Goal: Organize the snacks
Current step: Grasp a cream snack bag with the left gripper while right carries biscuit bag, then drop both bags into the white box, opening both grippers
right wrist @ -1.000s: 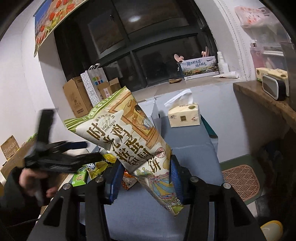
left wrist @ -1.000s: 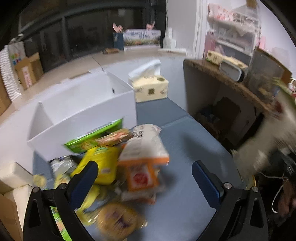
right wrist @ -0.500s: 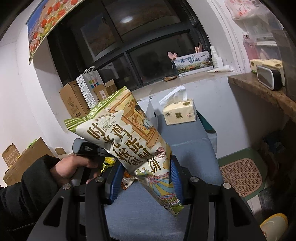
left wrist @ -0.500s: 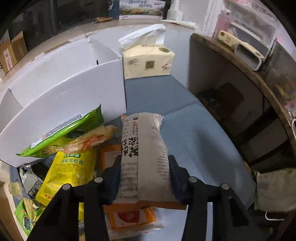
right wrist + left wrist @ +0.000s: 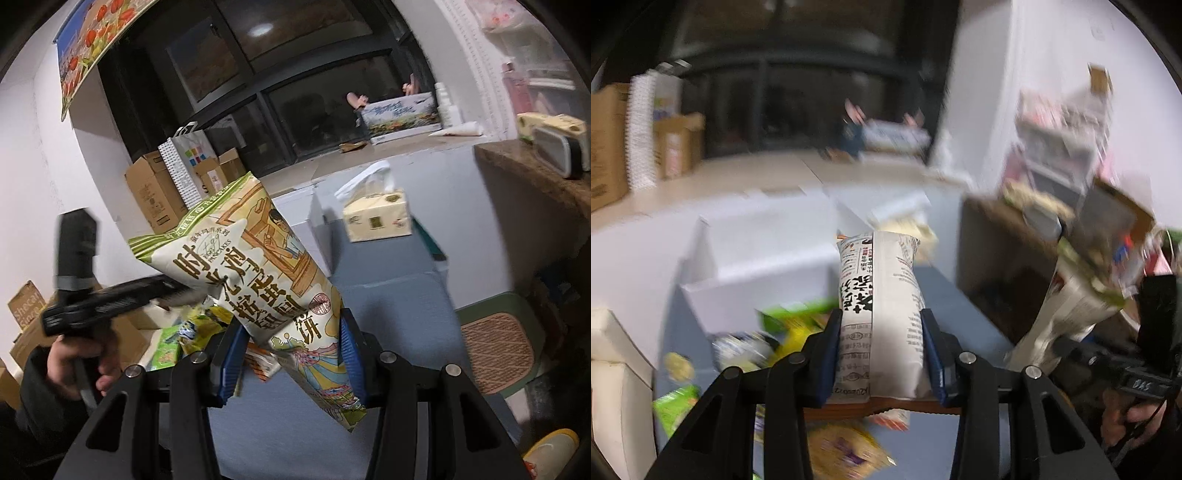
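Note:
My left gripper [image 5: 882,354] is shut on a white snack pack with black print and an orange bottom seal [image 5: 881,314], held up above the snack pile. My right gripper [image 5: 291,354] is shut on a cream-and-green egg pancake bag [image 5: 251,280], held tilted in the air. That bag also shows, blurred, at the right of the left wrist view [image 5: 1071,310]. Several loose snack packs [image 5: 768,332] lie on the blue-grey surface in front of an open white box [image 5: 757,269]. The left gripper shows as a black tool at the left of the right wrist view [image 5: 110,302].
A tissue box [image 5: 376,218] stands on the blue-grey surface [image 5: 388,295] behind the pile. A brown shelf [image 5: 535,177] with clutter is at the right. Cardboard boxes [image 5: 155,195] stand by the dark window. White blocks [image 5: 613,369] sit at the left edge.
My left gripper closed on the white pack in the pile and has lifted it up, tilting the view toward the room. My right gripper has kept hold of its bag, nearly still.

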